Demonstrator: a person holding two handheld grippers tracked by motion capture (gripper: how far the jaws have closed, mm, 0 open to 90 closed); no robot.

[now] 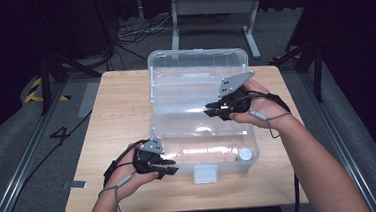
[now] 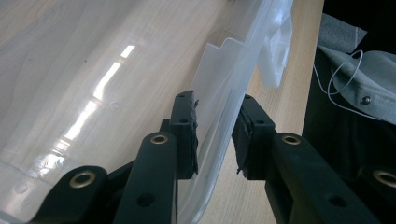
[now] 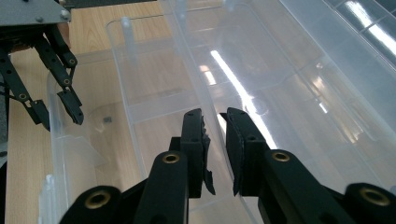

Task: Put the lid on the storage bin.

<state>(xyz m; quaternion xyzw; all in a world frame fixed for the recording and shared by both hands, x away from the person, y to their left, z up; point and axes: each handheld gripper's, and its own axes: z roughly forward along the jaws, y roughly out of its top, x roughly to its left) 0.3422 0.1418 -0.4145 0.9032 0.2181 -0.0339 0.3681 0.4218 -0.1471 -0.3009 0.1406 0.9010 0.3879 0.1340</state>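
A clear plastic box (image 1: 198, 135) stands on the wooden table (image 1: 122, 120) with its lid (image 1: 198, 70) swung open and leaning back. My left gripper (image 1: 169, 167) is at the box's front left corner. In the left gripper view its jaws (image 2: 215, 135) sit on either side of the front wall (image 2: 219, 107), and both pads touch the plastic. My right gripper (image 1: 211, 109) is over the back rim by the hinge. Its jaws (image 3: 215, 140) are closed narrowly on that rim (image 3: 196, 70). The left gripper (image 3: 58, 116) also shows far off in the right gripper view.
A white latch (image 1: 205, 174) hangs at the middle of the box's front. A small white round thing (image 1: 244, 154) lies in the front right corner of the box. Beyond the table stand a metal frame (image 1: 214, 6) and floor cables (image 1: 135, 32).
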